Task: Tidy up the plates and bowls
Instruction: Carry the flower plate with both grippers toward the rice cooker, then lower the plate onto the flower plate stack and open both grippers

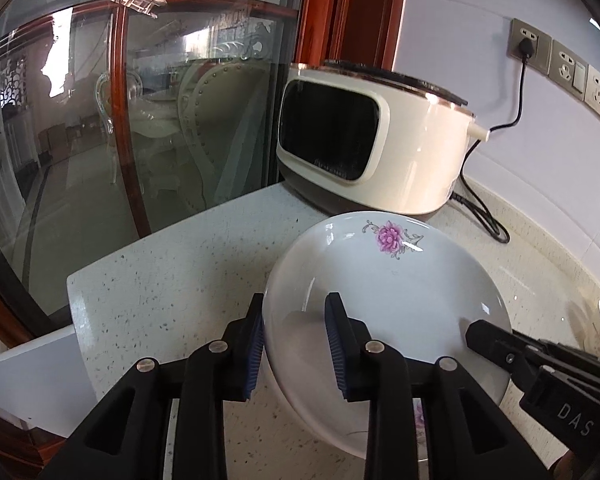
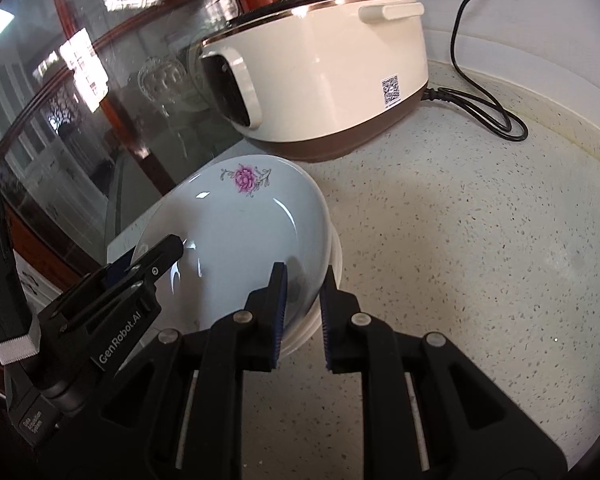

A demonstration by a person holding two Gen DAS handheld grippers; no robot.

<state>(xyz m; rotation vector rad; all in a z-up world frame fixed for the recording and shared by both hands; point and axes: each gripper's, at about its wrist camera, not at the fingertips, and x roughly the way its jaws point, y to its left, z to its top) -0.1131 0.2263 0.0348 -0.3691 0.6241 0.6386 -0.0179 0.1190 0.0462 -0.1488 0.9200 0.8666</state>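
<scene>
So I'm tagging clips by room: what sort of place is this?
Most likely a home kitchen: a speckled stone countertop carries a plugged-in cream rice cooker beside wall sockets, with flowered white plates stacked in front.

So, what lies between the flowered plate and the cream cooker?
Only bare speckled countertop separates the flowered plate from the cream cooker, shown best in the right wrist view.

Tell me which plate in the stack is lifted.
The top plate, showing the purple flower: it tilts up off the white plates beneath, its rim in the right gripper.
</scene>
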